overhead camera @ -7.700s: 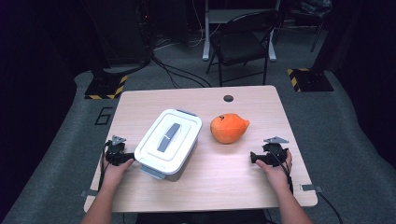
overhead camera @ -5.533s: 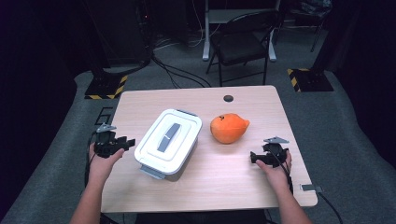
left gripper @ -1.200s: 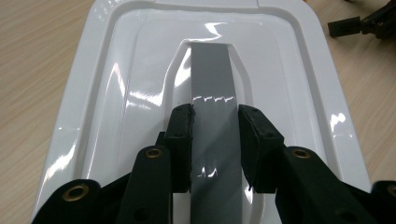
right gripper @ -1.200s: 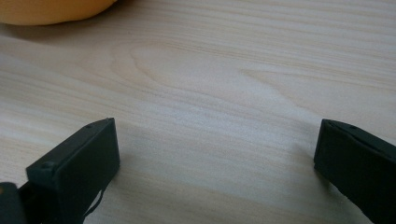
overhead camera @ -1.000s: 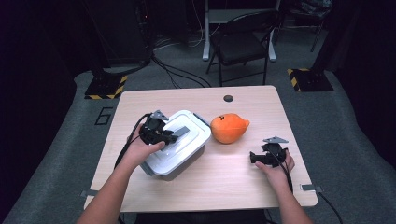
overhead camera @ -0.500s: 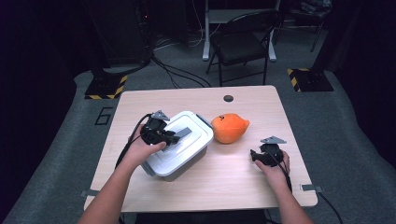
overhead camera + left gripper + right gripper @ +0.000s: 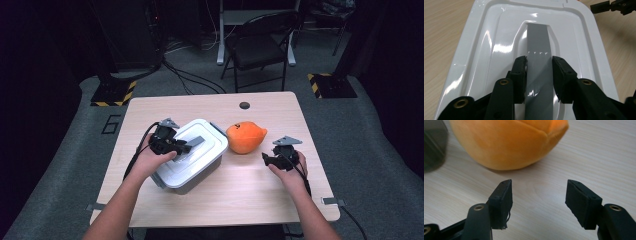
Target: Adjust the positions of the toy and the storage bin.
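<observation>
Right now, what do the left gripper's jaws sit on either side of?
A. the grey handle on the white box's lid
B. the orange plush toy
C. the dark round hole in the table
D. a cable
A: in the left gripper view the left gripper straddles the grey handle on the white box's lid.

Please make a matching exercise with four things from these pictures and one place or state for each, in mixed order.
1. grey handle
2. orange plush toy
3. right gripper
4. dark round hole

a. open over bare table
b. in the table's far edge area
c. between the left gripper jaws
d. right of the white box

Pairs: 1-c, 2-d, 3-a, 4-b
</observation>
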`<state>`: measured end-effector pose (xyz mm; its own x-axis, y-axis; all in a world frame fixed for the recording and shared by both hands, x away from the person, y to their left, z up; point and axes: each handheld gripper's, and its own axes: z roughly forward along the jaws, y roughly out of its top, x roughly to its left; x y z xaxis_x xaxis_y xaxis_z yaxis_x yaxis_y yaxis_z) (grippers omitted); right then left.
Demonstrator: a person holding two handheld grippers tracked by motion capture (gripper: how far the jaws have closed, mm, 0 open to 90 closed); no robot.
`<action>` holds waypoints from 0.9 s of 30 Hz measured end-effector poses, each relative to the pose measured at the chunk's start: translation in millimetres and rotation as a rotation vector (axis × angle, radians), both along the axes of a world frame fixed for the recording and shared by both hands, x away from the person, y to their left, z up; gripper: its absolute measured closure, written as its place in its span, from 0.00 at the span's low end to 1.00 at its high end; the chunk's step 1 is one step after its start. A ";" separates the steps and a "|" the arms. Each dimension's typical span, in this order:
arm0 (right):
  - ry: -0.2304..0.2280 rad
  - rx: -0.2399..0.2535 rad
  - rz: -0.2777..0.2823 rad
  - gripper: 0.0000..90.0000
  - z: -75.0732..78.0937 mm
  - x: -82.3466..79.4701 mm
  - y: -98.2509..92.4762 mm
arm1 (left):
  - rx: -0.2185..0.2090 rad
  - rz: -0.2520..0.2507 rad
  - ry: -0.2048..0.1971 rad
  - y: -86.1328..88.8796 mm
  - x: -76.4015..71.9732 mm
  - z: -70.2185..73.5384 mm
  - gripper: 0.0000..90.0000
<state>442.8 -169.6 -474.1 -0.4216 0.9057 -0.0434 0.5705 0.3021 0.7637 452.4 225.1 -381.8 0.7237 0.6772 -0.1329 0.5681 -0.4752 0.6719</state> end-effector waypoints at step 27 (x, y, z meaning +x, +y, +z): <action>0.042 0.033 0.129 0.40 49.9 33.6 37.3 | -0.007 -0.004 0.013 2.2 1.4 0.0 0.70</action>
